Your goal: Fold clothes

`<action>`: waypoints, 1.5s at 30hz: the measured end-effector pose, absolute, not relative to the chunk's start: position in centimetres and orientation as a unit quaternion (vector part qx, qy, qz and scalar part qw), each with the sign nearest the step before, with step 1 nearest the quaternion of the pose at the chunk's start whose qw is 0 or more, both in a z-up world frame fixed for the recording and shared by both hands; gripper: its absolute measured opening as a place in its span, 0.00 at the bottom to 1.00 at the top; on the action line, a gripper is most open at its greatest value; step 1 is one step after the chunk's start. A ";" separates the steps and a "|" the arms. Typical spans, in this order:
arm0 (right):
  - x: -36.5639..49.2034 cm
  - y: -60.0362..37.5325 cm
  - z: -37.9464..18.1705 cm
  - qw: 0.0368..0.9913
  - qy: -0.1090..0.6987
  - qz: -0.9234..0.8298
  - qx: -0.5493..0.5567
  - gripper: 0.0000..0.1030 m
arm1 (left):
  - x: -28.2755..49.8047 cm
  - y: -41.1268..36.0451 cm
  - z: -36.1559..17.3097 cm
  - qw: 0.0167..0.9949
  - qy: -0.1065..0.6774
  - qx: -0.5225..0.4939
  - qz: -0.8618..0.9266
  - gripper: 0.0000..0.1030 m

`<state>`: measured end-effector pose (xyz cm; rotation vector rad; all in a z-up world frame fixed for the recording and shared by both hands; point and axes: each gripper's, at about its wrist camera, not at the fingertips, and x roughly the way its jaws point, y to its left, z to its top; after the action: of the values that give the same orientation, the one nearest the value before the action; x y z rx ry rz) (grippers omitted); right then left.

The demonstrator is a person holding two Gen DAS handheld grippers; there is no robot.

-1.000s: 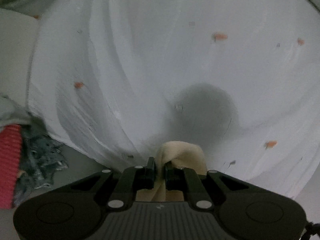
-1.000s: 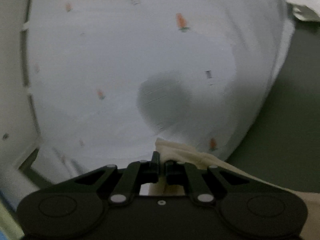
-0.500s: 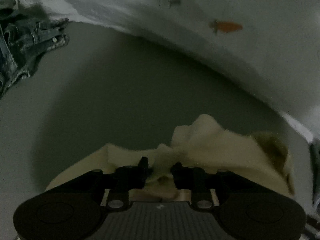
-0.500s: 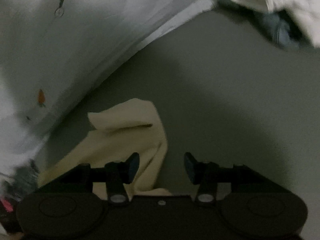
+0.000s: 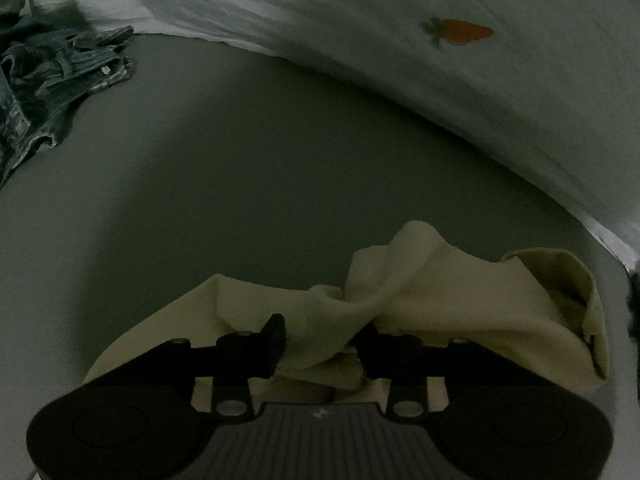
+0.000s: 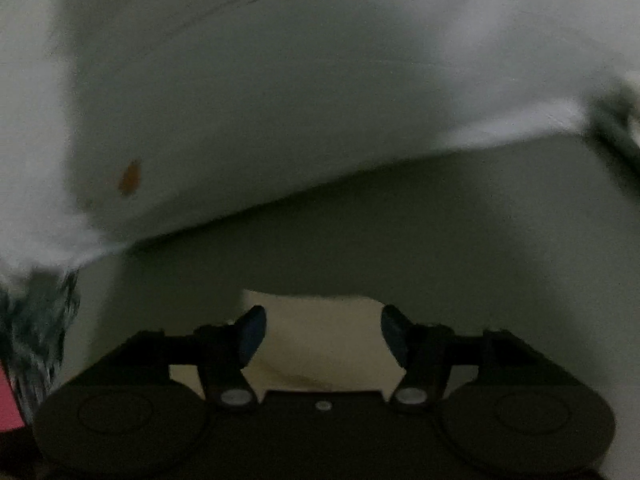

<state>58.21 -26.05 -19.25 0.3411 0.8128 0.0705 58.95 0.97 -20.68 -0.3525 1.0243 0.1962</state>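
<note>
Now we have let the cream garment (image 5: 460, 304) go: a second ago both tools were pinched shut on its bunched edge up against the white carrot-print sheet (image 5: 500, 80), and it has since come down onto the grey tabletop (image 5: 260, 184), where it lies crumpled just short of that sheet. Our left tool (image 5: 320, 340) has its jaws partly apart and opening, a ridge of the cloth standing loosely between them with no pinch on it. Our right tool (image 6: 322, 334) is opening wider, its blue pads (image 6: 253, 334) clear of the cream fabric seen beyond them. We judge the garment is laid down but not flattened, so smoothing comes before any fold. Both tools tilt steeply down toward the tabletop; a denim piece (image 5: 52, 92) lies well off to the left
</note>
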 end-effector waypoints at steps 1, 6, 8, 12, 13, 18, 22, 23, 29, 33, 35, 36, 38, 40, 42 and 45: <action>59.7 -24.8 -19.3 0.906 0.396 0.055 0.140 0.70 | 59.1 1.0 -20.7 0.852 0.487 -0.167 0.092 0.40; 65.6 -19.4 -23.1 0.889 0.449 0.088 -0.021 0.73 | 59.3 1.1 -20.6 0.851 0.489 -0.169 0.089 0.40; 67.1 -18.9 -25.3 0.872 0.479 0.081 -0.064 0.39 | 59.5 1.3 -20.8 0.851 0.489 -0.170 0.086 0.40; 64.8 -22.0 -22.9 0.903 0.427 0.039 -0.019 0.04 | 59.9 1.9 -21.3 0.855 0.481 -0.177 0.087 0.38; 63.3 -22.6 -21.2 0.921 0.390 0.005 -0.016 0.04 | 59.9 2.1 -21.5 0.855 0.479 -0.180 0.088 0.37; 51.4 -28.4 -12.5 0.954 0.191 -0.232 0.026 0.05 | 60.0 2.3 -22.1 0.851 0.479 -0.192 0.100 0.27; 46.5 -33.1 -14.4 0.910 0.263 -0.316 0.045 0.13 | 59.7 2.5 -22.3 0.849 0.478 -0.202 0.097 0.28; 46.0 -34.1 -15.9 0.894 0.305 -0.324 0.052 0.18 | 59.8 2.4 -22.2 0.849 0.480 -0.199 0.095 0.29; 43.6 -34.8 -20.5 0.832 0.400 -0.343 0.171 0.44 | 59.8 2.0 -21.2 0.855 0.485 -0.169 0.075 0.29; 46.2 -32.5 -19.4 0.889 0.368 -0.239 0.128 0.52 | 59.7 2.0 -20.2 0.862 0.479 -0.157 0.050 0.30; 48.2 -31.2 -19.6 0.910 0.372 -0.150 0.109 0.61 | 59.7 1.8 -19.6 0.869 0.475 -0.137 0.033 0.35; 49.2 -30.5 -19.7 0.917 0.372 -0.105 0.099 0.63 | 59.8 1.7 -19.4 0.871 0.474 -0.126 0.026 0.38; 51.3 -29.5 -21.1 0.919 0.389 -0.030 0.066 0.64 | 60.2 1.5 -19.2 0.874 0.474 -0.111 0.014 0.38; 53.3 -28.5 -22.9 0.911 0.409 0.016 0.047 0.66 | 60.7 1.6 -19.6 0.873 0.475 -0.111 0.009 0.38; 55.0 -27.7 -24.6 0.903 0.427 0.039 0.035 0.66 | 61.0 1.9 -19.9 0.872 0.476 -0.113 0.010 0.38; 56.4 -27.6 -26.5 0.894 0.445 0.032 0.039 0.67 | 61.1 2.3 -20.3 0.870 0.475 -0.131 0.009 0.36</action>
<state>56.38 -27.56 -26.46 0.0799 0.9227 0.0662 61.10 2.27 -20.25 -0.2732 0.9929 0.0191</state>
